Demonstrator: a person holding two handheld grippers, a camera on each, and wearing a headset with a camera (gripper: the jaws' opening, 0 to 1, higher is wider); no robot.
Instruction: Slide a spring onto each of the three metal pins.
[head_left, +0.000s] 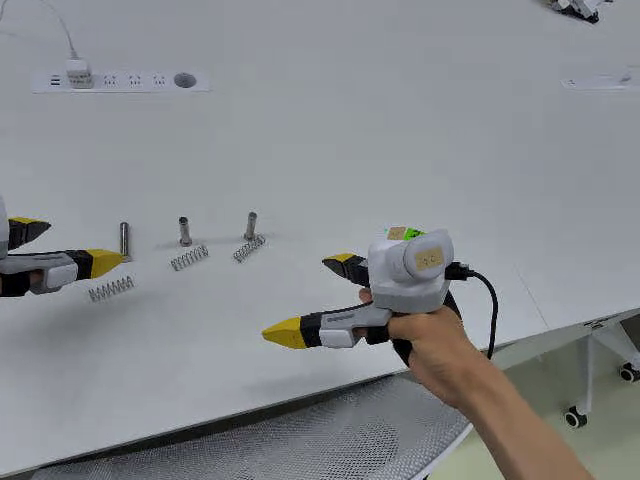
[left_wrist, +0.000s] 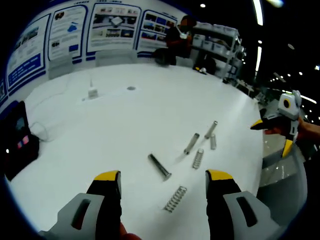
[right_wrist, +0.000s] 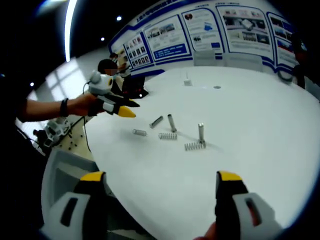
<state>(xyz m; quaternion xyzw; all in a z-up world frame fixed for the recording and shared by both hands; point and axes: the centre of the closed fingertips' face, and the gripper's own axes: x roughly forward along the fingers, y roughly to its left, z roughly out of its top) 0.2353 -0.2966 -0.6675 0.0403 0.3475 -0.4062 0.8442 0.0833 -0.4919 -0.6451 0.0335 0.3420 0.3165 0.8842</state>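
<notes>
Three short metal pins stand upright in a row on the white table: left pin (head_left: 124, 240), middle pin (head_left: 185, 231), right pin (head_left: 251, 225). A loose spring lies on the table close to each: left spring (head_left: 111, 289), middle spring (head_left: 189, 258), right spring (head_left: 249, 248). My left gripper (head_left: 65, 245) is open at the left edge, with its near fingertip beside the left pin. My right gripper (head_left: 312, 298) is open and empty, to the right of the row and nearer the table's front edge. In the left gripper view the nearest spring (left_wrist: 175, 198) lies between the open jaws.
A white power strip (head_left: 120, 80) with a plugged-in adapter lies at the back left, and another strip (head_left: 600, 80) at the far right. The table's front edge runs just below my right hand, over a mesh chair back (head_left: 330, 430). A black device (left_wrist: 17, 140) sits at the table's side.
</notes>
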